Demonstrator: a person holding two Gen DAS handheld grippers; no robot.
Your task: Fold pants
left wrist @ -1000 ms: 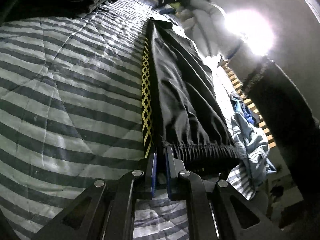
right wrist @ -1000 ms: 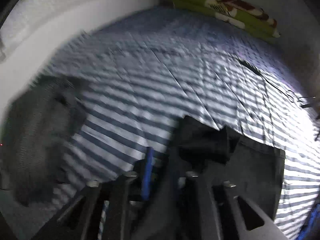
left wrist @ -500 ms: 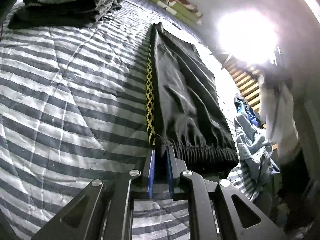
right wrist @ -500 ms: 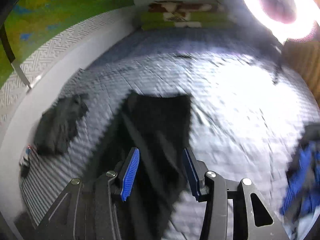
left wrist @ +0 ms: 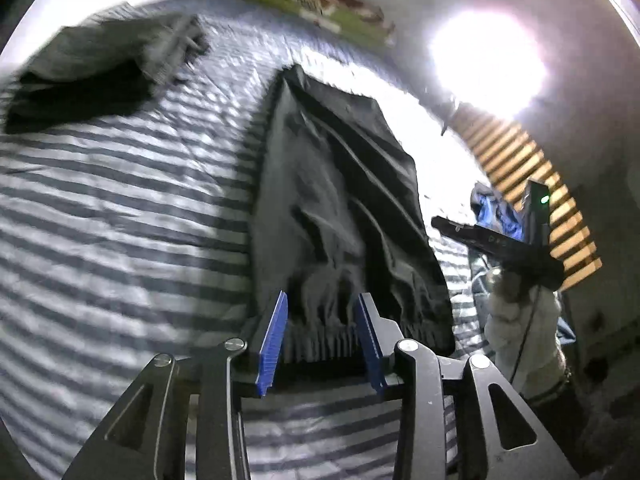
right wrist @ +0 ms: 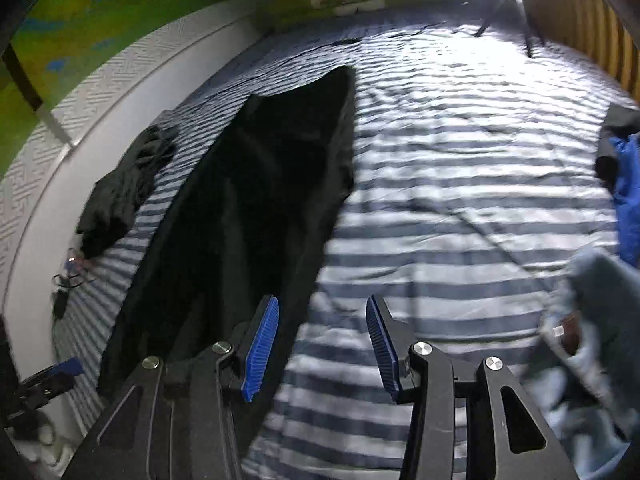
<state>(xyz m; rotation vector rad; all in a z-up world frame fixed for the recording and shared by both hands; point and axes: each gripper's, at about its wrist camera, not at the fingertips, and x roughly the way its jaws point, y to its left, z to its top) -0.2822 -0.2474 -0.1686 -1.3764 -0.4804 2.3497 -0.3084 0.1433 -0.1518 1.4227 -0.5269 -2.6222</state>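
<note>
Black pants [left wrist: 336, 208] lie stretched lengthwise on the striped bed, folded leg over leg, with the elastic cuff end nearest my left gripper [left wrist: 322, 320]. That gripper is open, its blue pads on either side of the cuff without pinching it. In the right wrist view the same pants [right wrist: 248, 184] run away from me on the left. My right gripper [right wrist: 322, 344] is open too, hovering over bare striped cover beside the pants' right edge. The right gripper [left wrist: 496, 244] also shows in the left wrist view, held to the right of the pants.
A folded dark garment [left wrist: 96, 68] lies at the far left by the wall. Blue clothes [right wrist: 628, 184] and a pale blue garment [right wrist: 592, 320] are piled at the bed's right side. A green pillow [left wrist: 320, 4] sits at the head. A bright lamp [left wrist: 488, 44] glares.
My left gripper let go of the cuff and opened, pulling back a little. The right gripper swung from the waist end round to the pants' side and stays open.
</note>
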